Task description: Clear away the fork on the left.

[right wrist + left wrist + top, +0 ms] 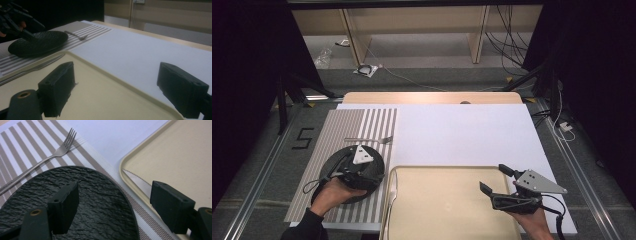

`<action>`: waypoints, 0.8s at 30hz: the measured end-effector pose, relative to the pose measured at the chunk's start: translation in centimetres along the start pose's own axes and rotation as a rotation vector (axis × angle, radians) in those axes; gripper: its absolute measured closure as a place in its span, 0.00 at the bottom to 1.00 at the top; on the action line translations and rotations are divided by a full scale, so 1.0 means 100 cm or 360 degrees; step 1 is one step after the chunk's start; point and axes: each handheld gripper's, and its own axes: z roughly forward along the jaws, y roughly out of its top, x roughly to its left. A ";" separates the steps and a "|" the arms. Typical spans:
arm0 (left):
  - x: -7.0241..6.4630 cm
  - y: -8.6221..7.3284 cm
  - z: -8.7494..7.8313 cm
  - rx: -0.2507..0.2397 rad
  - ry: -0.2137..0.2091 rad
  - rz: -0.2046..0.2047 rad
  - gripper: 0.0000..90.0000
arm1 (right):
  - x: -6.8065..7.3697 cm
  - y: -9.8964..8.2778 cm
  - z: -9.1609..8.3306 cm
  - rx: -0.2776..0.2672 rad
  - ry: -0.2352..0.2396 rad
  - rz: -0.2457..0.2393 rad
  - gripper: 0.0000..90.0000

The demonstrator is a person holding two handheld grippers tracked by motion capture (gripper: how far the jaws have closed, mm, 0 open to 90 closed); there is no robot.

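The left gripper (pixel 362 167), held in the person's left hand (pixel 332 192), hovers over the black plate (pixel 334 162) with its jaws spread apart and nothing between them; in the left gripper view one jaw stands above the plate's rough dark surface (pixel 95 202) and the other above the near corner of the tray (pixel 175 157). The plate lies on the striped placemat (pixel 342 125), its right rim close to the mat's right edge and just beside the tray's left rim. A fork (pixel 369 139) lies on the mat just beyond the plate's far rim, tines toward the white sheet (pixel 462 135); the left gripper view shows fork (pixel 50 155) and plate narrowly apart. A knife (pixel 393 192) rests inside the tray along its left wall, its serrated blade (pixel 137 181) visible between the left gripper's jaws. The right gripper (pixel 496 179), in the right hand (pixel 532 220), is held over the right part of the cream tray (pixel 447 170), its jaws likewise wide apart and empty. In the right gripper view the tray's rounded rim (pixel 120 77) runs diagonally between the jaws, with the bare tray floor on the near side and the open white sheet (pixel 140 55) beyond it. The middle of the tray and the white sheet offer unobstructed room.
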 end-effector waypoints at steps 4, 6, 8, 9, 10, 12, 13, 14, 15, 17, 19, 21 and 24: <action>0.005 0.001 -0.003 -0.0009 0.0018 0.0003 0.26 | 0.001 0.000 0.000 0.0004 0.0000 -0.0006 0.17; 0.009 0.002 -0.002 -0.0014 0.0027 -0.0011 0.26 | 0.001 0.001 0.000 0.0004 0.0003 -0.0002 0.17; 0.014 0.004 -0.001 -0.0006 0.0041 -0.0008 0.26 | 0.001 0.000 0.001 0.0008 0.0005 0.0003 0.17; 0.016 0.005 0.000 -0.0005 0.0046 -0.0010 0.26 | 0.001 0.000 0.001 0.0009 0.0005 0.0003 0.17; 0.018 0.007 0.001 -0.0004 0.0053 -0.0007 0.26 | 0.001 0.001 0.001 0.0008 0.0005 0.0002 0.17; 0.023 0.012 0.006 0.0001 0.0072 0.0004 0.26 | 0.001 0.001 0.001 0.0006 0.0004 0.0002 0.17; 0.023 0.012 0.006 0.0001 0.0072 0.0004 0.26 | 0.001 0.001 0.001 0.0006 0.0004 0.0002 0.17; 0.025 0.013 0.007 0.0010 0.0075 0.0007 0.26 | 0.001 0.001 0.002 0.0010 0.0004 0.0000 0.17; 0.027 0.015 0.009 0.0015 0.0077 0.0007 0.26 | 0.001 0.001 0.002 0.0006 0.0007 0.0001 0.17; 0.032 0.017 0.013 0.0030 0.0063 0.0022 0.26 | 0.002 0.001 0.002 0.0008 0.0007 -0.0002 0.17; 0.040 0.020 0.018 0.0050 0.0068 0.0035 0.26 | 0.002 0.001 0.001 0.0019 0.0005 -0.0007 0.17; 0.043 0.021 0.020 0.0062 0.0071 0.0041 0.26 | 0.002 0.001 0.001 0.0010 0.0005 -0.0002 0.17; 0.053 0.026 0.024 0.0084 0.0087 0.0035 0.26 | 0.002 0.001 0.001 0.0010 0.0004 -0.0003 0.17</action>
